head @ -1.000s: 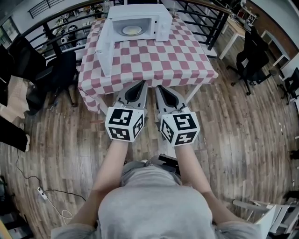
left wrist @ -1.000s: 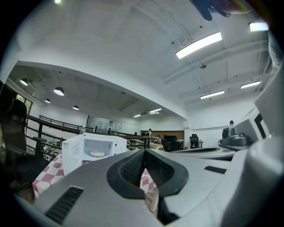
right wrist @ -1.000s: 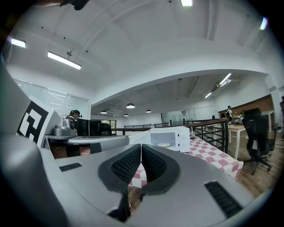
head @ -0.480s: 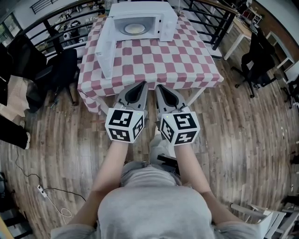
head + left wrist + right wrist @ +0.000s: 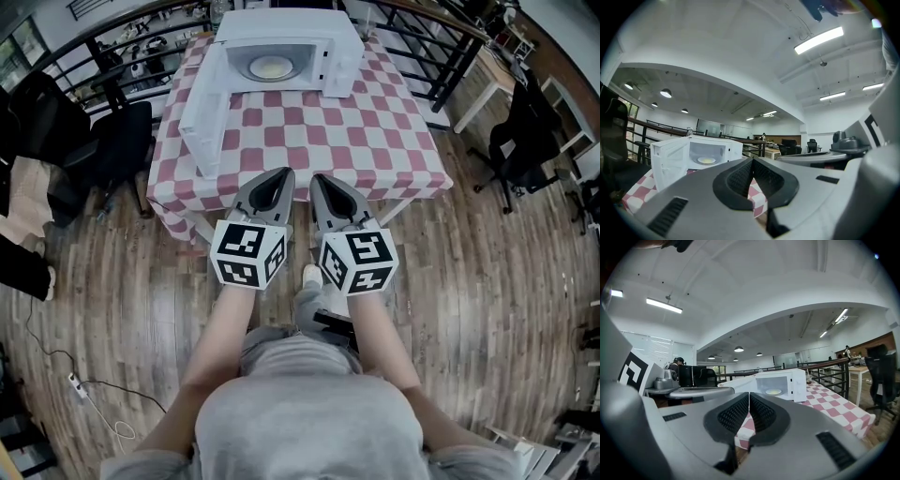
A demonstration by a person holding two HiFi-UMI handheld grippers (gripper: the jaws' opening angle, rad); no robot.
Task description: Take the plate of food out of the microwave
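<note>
Head view showed your left claw (image 5: pixel 284 173) and right claw (image 5: pixel 316 177) closed and empty at the surface's (image 5: pixel 375 131) near edge. The plate (image 5: pixel 269 67) sat well apart, inside the microwave (image 5: pixel 291 25).

you faced a white microwave (image 5: pixel 286 42) on a red-and-white checked tablecloth (image 5: pixel 328 131). the plate of food (image 5: pixel 269 67) inside showed pale yellow. your left gripper (image 5: pixel 284 175) and right gripper (image 5: pixel 315 179) were grey, with black-and-white marker cubes (image 5: pixel 248 253). the floor (image 5: pixel 487 262) was brown wood-grain.

Table (image 5: pixel 309 141) w/ red-white checked cloth: white microwave (image 5: pixel 281 26) at far end, door (image 5: pixel 202 111) open to L.
</note>
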